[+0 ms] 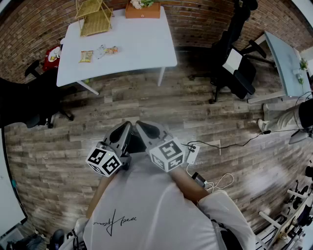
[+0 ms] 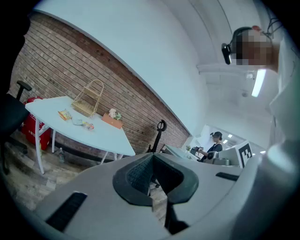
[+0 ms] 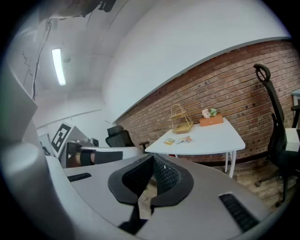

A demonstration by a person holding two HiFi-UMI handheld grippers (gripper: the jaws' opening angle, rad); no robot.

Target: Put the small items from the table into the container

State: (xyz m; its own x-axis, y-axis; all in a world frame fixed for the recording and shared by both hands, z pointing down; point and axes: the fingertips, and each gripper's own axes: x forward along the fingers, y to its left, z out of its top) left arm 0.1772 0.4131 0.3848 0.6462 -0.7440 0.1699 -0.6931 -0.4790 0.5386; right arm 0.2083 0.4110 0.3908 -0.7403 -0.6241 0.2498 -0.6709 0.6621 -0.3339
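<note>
A white table (image 1: pixel 142 44) stands far ahead across the wood floor. On it lie a yellow packet (image 1: pixel 86 56) and a couple of small wrapped items (image 1: pixel 105 50), beside a gold wire basket (image 1: pixel 95 17). Both grippers are held close to my chest, far from the table. My left gripper (image 1: pixel 122 132) is shut and empty, and so is my right gripper (image 1: pixel 146 129). The left gripper view shows the table (image 2: pixel 101 136), basket (image 2: pixel 89 98) and packet (image 2: pixel 64 114) in the distance. The right gripper view shows the basket (image 3: pixel 181 119) and the small items (image 3: pixel 178 140).
An orange planter box (image 1: pixel 142 10) sits at the table's far edge. Black office chairs stand at the left (image 1: pixel 29 97) and right (image 1: pixel 234 63), with a second desk (image 1: pixel 286 63) further right. A power strip and cable (image 1: pixel 193 154) lie on the floor near my feet.
</note>
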